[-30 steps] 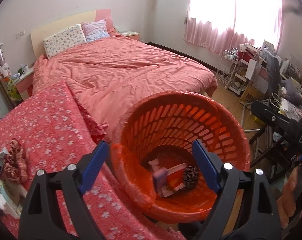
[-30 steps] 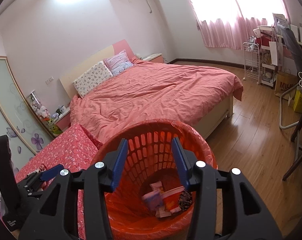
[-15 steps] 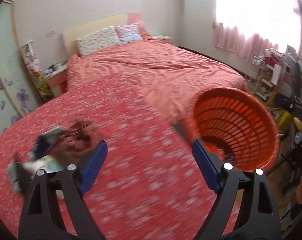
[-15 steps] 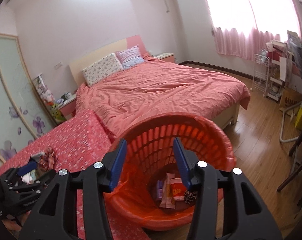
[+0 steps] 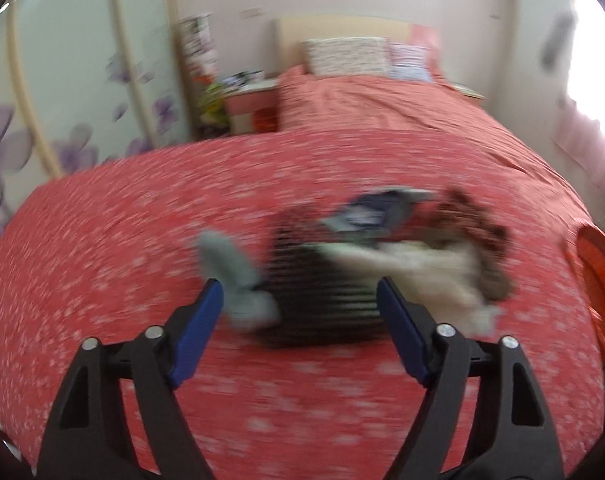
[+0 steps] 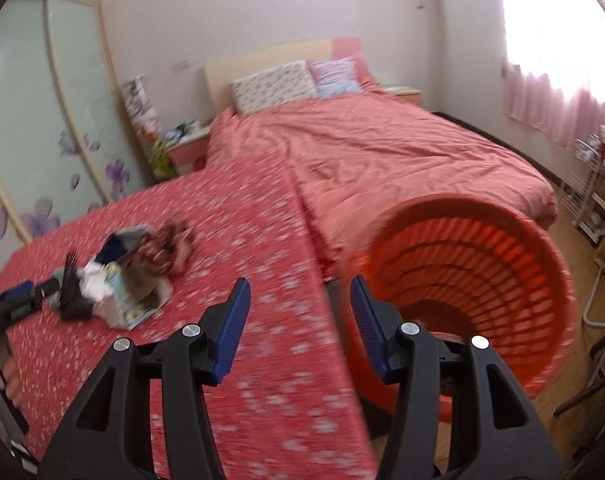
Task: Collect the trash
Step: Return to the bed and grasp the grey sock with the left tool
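Note:
A pile of trash (image 5: 382, 248) lies on the red flowered tablecloth (image 5: 142, 240): a black comb-like piece, white paper, a blue wrapper and a brown bundle, all blurred. My left gripper (image 5: 300, 294) is open and empty just in front of the pile. In the right wrist view the pile (image 6: 122, 276) sits at the left, with the left gripper (image 6: 18, 300) beside it. My right gripper (image 6: 300, 292) is open and empty over the table edge. The orange basket (image 6: 502, 280) stands off the table's right side, and its rim (image 5: 598, 280) shows in the left wrist view.
A bed with a pink cover (image 6: 382, 160) lies behind the table. A sliding wardrobe with flower prints (image 6: 42, 120) is at the left. A nightstand (image 6: 186, 140) stands by the bed. A wire rack (image 6: 590, 184) and wooden floor are at the right.
Both grippers have swung left from the basket toward the table. The left gripper now faces the trash pile close up. The basket has slid to the right of both views.

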A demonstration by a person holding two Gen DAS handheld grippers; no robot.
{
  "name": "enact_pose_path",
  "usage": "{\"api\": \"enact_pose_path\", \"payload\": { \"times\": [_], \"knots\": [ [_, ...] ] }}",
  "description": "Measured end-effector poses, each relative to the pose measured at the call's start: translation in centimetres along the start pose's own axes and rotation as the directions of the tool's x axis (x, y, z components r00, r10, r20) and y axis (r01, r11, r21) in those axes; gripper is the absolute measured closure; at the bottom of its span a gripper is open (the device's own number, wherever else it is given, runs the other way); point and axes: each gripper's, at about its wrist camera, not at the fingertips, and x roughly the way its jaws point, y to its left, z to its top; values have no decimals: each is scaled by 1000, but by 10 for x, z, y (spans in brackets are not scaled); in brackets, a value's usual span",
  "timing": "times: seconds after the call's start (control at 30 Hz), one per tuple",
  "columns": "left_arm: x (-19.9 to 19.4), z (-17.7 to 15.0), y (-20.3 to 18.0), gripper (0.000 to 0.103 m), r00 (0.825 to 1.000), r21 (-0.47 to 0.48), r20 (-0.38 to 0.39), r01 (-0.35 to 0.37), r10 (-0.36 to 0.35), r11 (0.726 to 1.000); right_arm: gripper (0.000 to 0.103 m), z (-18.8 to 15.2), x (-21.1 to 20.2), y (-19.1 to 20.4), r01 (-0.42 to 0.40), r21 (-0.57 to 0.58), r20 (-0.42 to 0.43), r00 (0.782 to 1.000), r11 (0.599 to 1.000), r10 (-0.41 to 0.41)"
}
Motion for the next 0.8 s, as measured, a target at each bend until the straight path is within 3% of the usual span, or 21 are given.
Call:
{"api": "enact_pose_path", "payload": {
  "times": [0.1,0.27,0.37,0.5,0.6,0.8],
  "knots": [
    [17,3,33,37,999,-58,-36,-24,22,998,50,-1,19,33,-49,-50,-44,998,998,47],
    [42,9,58,42,997,-121,-75,21,-31,992,50,-1,43,75,-130,-92,-111,987,987,120],
    [57,12,61,52,993,-117,-97,50,-62,992,51,0,53,94,-157,-106,-133,981,982,143],
    [74,13,67,76,987,-148,-124,87,-106,985,51,3,66,111,-185,-113,-157,973,976,167],
    [76,14,71,85,987,-141,-125,81,-99,987,51,5,79,120,-192,-120,-181,969,974,169],
    [61,-3,90,86,985,-111,-132,100,-114,989,53,-2,92,134,-176,-176,-216,967,969,136]
  ]
}}
